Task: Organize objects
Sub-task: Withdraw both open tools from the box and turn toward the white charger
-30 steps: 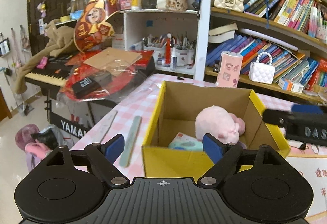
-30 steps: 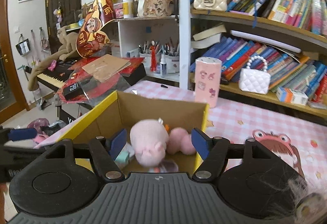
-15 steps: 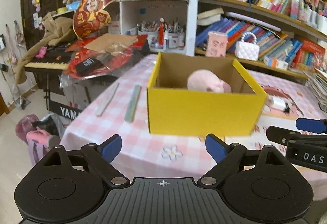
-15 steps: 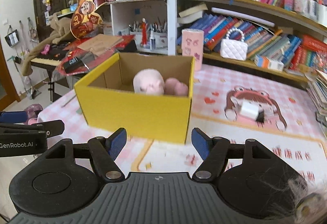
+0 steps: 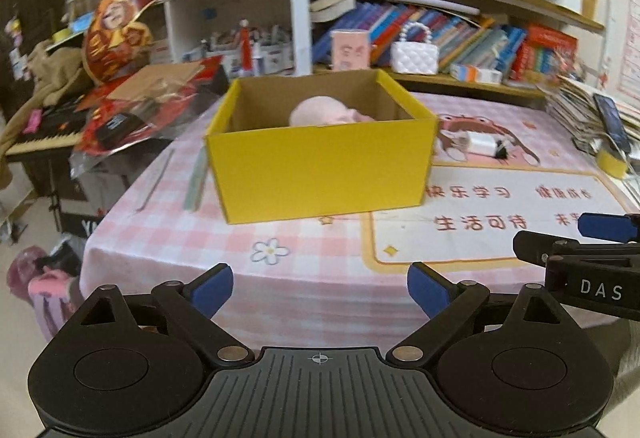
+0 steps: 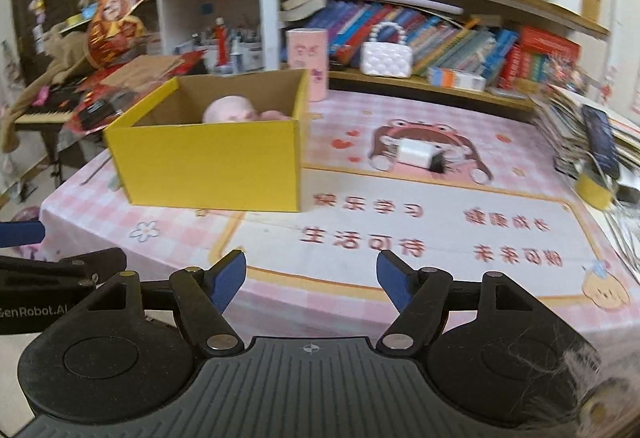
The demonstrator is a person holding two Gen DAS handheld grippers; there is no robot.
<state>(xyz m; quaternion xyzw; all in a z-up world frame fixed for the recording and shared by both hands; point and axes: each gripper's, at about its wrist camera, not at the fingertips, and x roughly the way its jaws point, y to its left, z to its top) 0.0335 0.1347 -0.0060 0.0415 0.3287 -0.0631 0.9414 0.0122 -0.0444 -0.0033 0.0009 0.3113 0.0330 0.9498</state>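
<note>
A lived-in home study: crammed bookshelves (image 5: 460, 18); a keyboard piano (image 5: 44, 134); a pink checked tablecloth (image 5: 312, 270).

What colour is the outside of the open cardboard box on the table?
Bright yellow outside, plain brown inside; the open cardboard box shows best in the left wrist view.

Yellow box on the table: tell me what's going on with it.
A person holds a claw in each hand; both the left claw and right claw are open and empty, short of the yellow box, their jaws having just been opening. The box sits on the pink checked tablecloth with a pink plush toy inside. A white charger lies outside.
</note>
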